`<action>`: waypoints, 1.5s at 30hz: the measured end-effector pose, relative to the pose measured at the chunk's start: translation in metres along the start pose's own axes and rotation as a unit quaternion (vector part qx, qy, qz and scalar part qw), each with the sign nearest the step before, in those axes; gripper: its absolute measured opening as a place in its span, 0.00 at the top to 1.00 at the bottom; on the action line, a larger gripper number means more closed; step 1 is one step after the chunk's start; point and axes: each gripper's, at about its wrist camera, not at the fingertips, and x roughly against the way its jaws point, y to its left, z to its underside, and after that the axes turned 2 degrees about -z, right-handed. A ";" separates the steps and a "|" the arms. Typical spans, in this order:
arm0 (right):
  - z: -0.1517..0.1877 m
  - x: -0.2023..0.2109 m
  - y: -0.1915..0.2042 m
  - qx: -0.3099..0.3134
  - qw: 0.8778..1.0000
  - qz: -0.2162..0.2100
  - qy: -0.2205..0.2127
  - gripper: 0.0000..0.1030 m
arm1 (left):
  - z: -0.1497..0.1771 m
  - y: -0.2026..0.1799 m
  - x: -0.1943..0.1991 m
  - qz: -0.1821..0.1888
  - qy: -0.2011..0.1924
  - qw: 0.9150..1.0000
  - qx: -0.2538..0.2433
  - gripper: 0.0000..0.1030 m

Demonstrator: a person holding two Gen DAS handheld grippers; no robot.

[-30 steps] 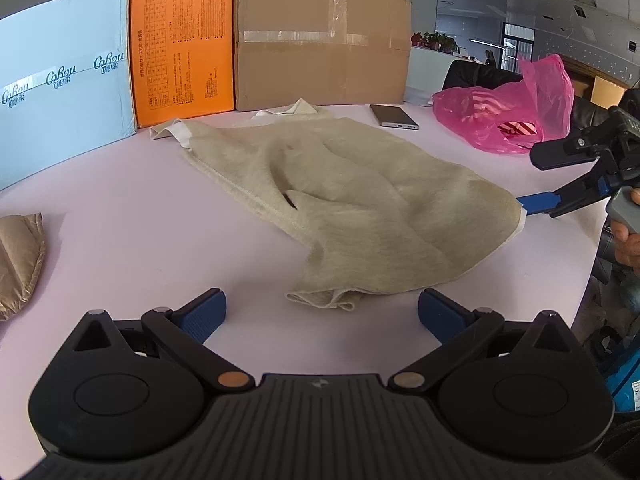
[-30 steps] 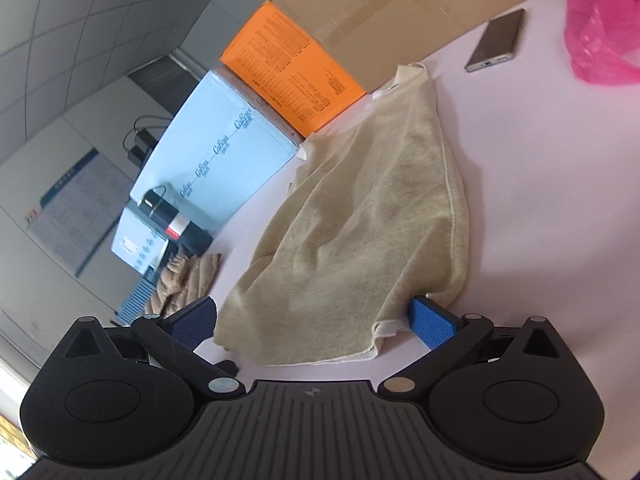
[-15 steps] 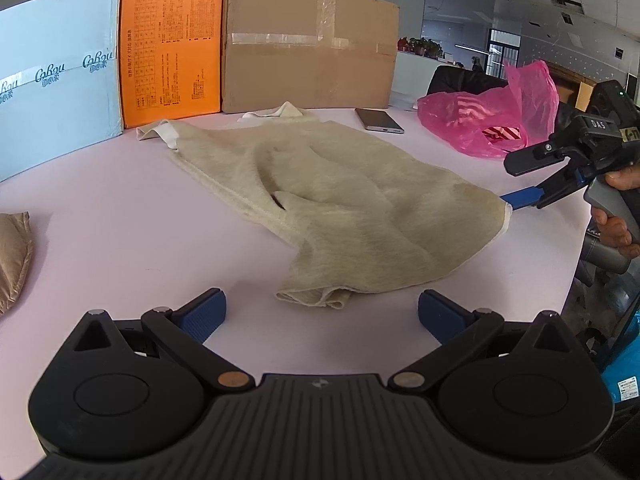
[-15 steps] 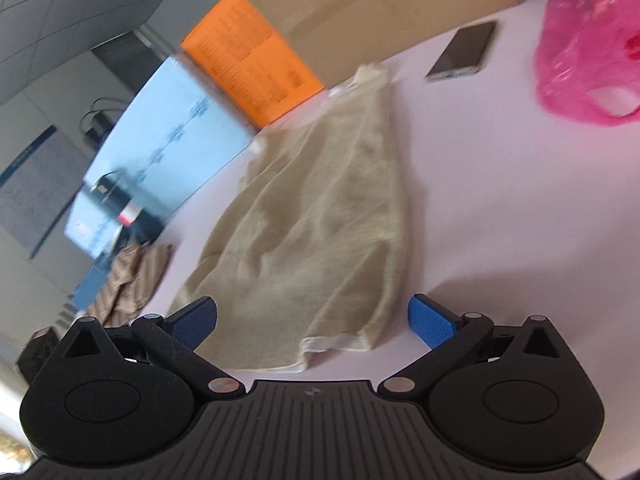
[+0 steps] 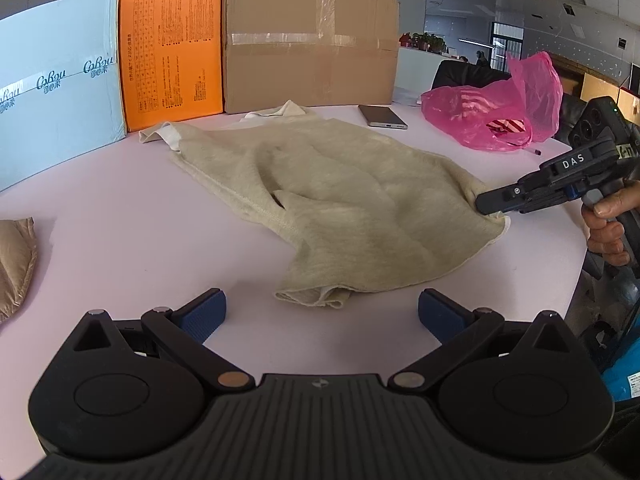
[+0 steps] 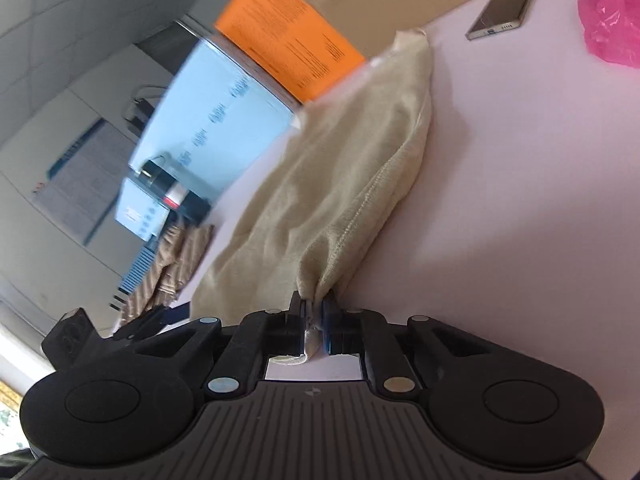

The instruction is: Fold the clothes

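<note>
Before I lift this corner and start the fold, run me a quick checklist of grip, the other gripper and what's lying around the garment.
1. Right gripper shut on the beige garment: ok. Its jaws have just closed, and cloth is bunched between them at the hem.
2. How much cloth the jaws hold: cannot tell. Only a narrow pinch shows.
3. Left gripper ready: ok. Open, nothing between its pads, the garment's near edge just ahead of it.
4. Garment flat for folding: not ok. It is rumpled, with a fold across the middle.
5. Phone off the cloth: ok. It lies apart from the far edge.
6. Pink bag off the cloth: ok. It sits apart on the table.
</note>
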 end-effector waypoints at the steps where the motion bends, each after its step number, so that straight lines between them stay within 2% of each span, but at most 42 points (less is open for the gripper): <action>1: 0.000 0.002 -0.001 0.002 1.000 -0.006 -0.005 0.93 | 0.000 -0.001 0.000 -0.005 0.001 1.000 -0.001 0.00; 5: -0.004 0.019 -0.008 -0.010 0.996 -0.049 -0.070 0.93 | -0.003 -0.002 -0.002 -0.022 0.008 1.000 0.008 0.00; 8: -0.010 0.036 -0.017 -0.031 0.986 -0.093 -0.136 0.93 | -0.009 -0.004 -0.007 -0.033 0.018 0.999 0.014 0.00; 11: -0.016 0.050 -0.026 -0.049 0.975 -0.118 -0.184 0.93 | -0.017 -0.013 -0.016 -0.039 0.024 0.999 0.001 0.00; 18: -0.023 0.061 -0.042 -0.074 0.964 -0.127 -0.223 0.93 | -0.029 -0.047 -0.030 -0.070 -0.002 0.995 -0.076 0.00; 20: -0.023 0.063 -0.047 -0.083 0.960 -0.128 -0.233 0.93 | -0.027 -0.051 -0.028 -0.072 -0.015 0.993 -0.088 0.07; 21: -0.023 0.063 -0.050 -0.087 0.959 -0.129 -0.236 0.93 | -0.025 -0.051 -0.026 -0.065 -0.019 0.993 -0.094 0.26; 22: -0.022 0.063 -0.052 -0.091 0.959 -0.128 -0.236 0.93 | -0.023 -0.051 -0.024 -0.058 -0.023 0.993 -0.099 0.55; 23: -0.022 0.062 -0.055 -0.096 0.960 -0.127 -0.232 0.93 | -0.021 -0.051 -0.023 -0.053 -0.025 0.993 -0.105 0.70; 24: -0.021 0.061 -0.057 -0.099 0.960 -0.126 -0.228 0.93 | -0.020 -0.051 -0.023 -0.056 -0.021 0.992 -0.109 0.90; 25: -0.021 0.060 -0.057 -0.099 0.962 -0.125 -0.223 0.93 | -0.018 -0.051 -0.022 -0.062 -0.023 0.992 -0.108 0.93; 29: -0.021 0.055 -0.050 -0.082 0.967 -0.125 -0.207 0.93 | -0.020 -0.040 -0.012 -0.084 -0.045 0.992 -0.086 0.96; 36: -0.025 0.044 -0.015 -0.022 0.977 -0.131 -0.169 0.93 | -0.039 -0.008 0.030 -0.154 -0.089 0.981 -0.078 0.96; 41: -0.018 0.038 0.009 0.012 0.980 -0.140 -0.140 0.93 | -0.037 0.000 0.058 -0.181 -0.097 0.974 -0.096 0.96; 45: -0.003 0.039 0.014 0.023 0.986 -0.124 -0.112 0.93 | -0.025 0.003 0.068 -0.187 -0.082 0.973 -0.106 0.96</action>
